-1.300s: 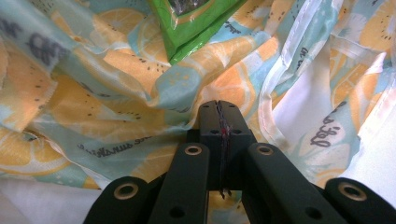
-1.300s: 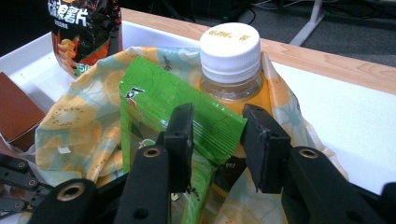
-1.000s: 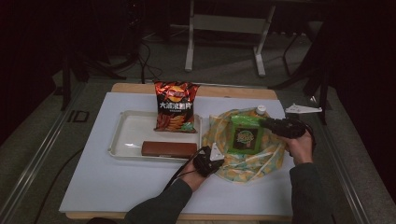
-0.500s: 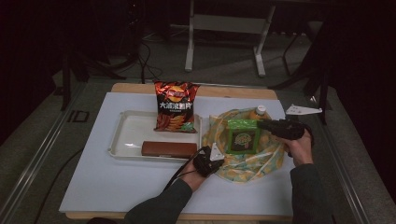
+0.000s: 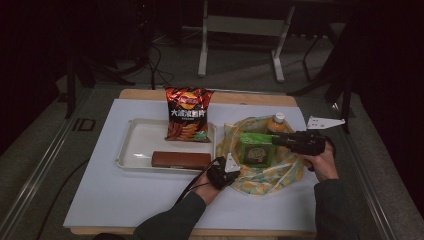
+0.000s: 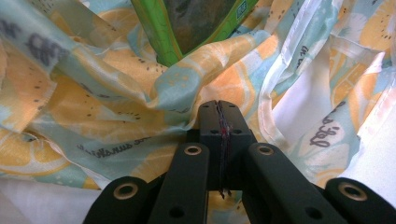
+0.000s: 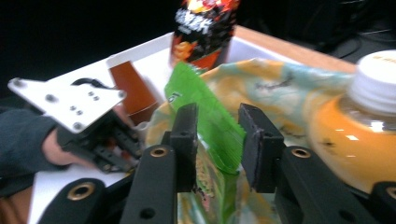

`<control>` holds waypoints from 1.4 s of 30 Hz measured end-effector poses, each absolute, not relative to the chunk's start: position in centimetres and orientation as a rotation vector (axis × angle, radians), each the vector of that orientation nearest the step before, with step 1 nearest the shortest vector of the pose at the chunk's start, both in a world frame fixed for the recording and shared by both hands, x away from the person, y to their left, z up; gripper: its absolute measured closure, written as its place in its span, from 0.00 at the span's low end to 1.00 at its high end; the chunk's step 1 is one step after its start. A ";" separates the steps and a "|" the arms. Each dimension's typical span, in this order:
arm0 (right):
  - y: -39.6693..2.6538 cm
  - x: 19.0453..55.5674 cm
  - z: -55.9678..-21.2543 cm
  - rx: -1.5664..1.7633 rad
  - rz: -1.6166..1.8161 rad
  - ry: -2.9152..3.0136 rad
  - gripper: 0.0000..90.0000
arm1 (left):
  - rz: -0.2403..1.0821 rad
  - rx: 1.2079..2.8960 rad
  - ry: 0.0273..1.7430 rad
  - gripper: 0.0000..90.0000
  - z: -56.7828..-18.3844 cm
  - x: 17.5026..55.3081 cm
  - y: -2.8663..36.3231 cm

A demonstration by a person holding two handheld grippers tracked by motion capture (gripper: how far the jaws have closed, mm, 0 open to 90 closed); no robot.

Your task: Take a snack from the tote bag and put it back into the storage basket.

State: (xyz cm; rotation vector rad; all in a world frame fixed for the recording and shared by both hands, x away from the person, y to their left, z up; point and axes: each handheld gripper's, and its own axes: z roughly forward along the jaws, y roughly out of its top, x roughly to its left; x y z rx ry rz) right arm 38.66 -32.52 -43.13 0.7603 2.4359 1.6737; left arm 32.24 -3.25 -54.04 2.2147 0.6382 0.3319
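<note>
Left gripper (image 6: 219, 112): jaws pinched tight on the rim of the citrus-print bag (image 6: 116, 107) — at the bag's near-left edge.
Right gripper (image 7: 217, 140): jaws apart, just been opening — green snack pack (image 7: 210, 135) stands between the pads, loose.
Green pack: inside the bag, upright, next to an orange drink bottle (image 5: 276, 123).
Tray (image 5: 135, 145): left of bag, w/ red chips bag (image 5: 187, 114) & brown bar (image 5: 181, 159).

White tabletop (image 5: 125, 200) bearing a tray (image 5: 131, 150) at 10 o'clock, patterned bag (image 5: 280, 175) at 3 o'clock.
</note>
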 end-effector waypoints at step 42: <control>-30.6 38.2 -42.5 0.685 1.580 2.478 1.00 | 0.327 2.212 0.639 0.98 -54.0 32.2 -3.2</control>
